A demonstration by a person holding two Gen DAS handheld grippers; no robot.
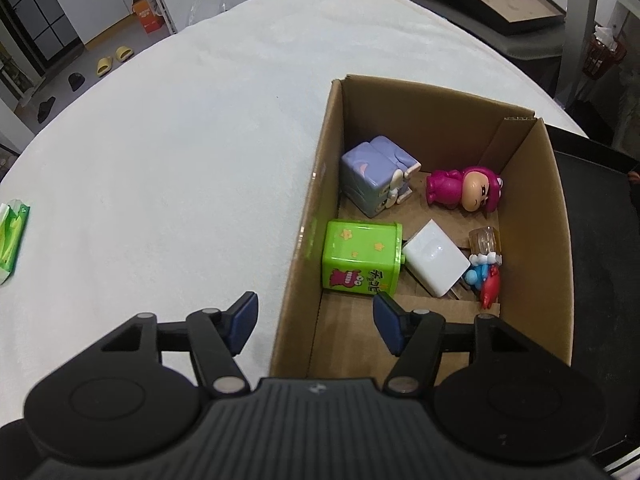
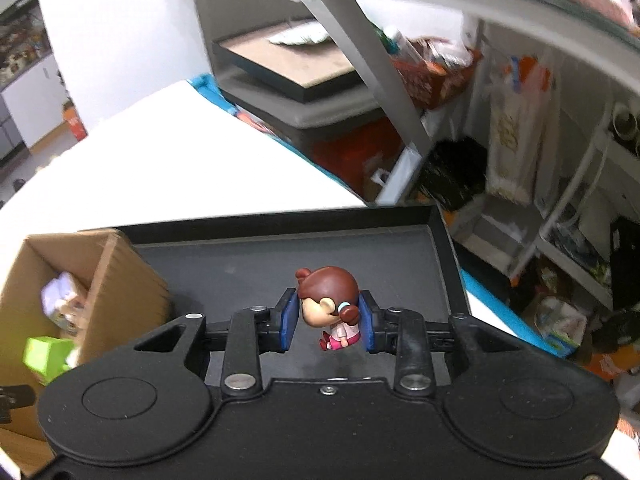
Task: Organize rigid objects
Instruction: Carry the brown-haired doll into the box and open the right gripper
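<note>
A cardboard box [image 1: 320,184] stands on the white table. It holds a purple block toy [image 1: 376,178], a pink figure [image 1: 464,190], a green tin [image 1: 360,258], a white charger [image 1: 434,262] and a small blue and red figure [image 1: 484,276]. My left gripper [image 1: 314,322] is open and empty over the box's near left wall. My right gripper [image 2: 328,322] is shut on a brown-haired doll [image 2: 330,300], held above a black tray [image 2: 240,256]. The box [image 2: 120,288] sits to the left of the tray.
A green packet [image 1: 12,236] lies at the table's left edge. A black tray [image 1: 592,184] adjoins the box on the right. Shelves and clutter [image 2: 520,140] stand beyond the table's right side. Slippers [image 1: 114,60] lie on the floor far off.
</note>
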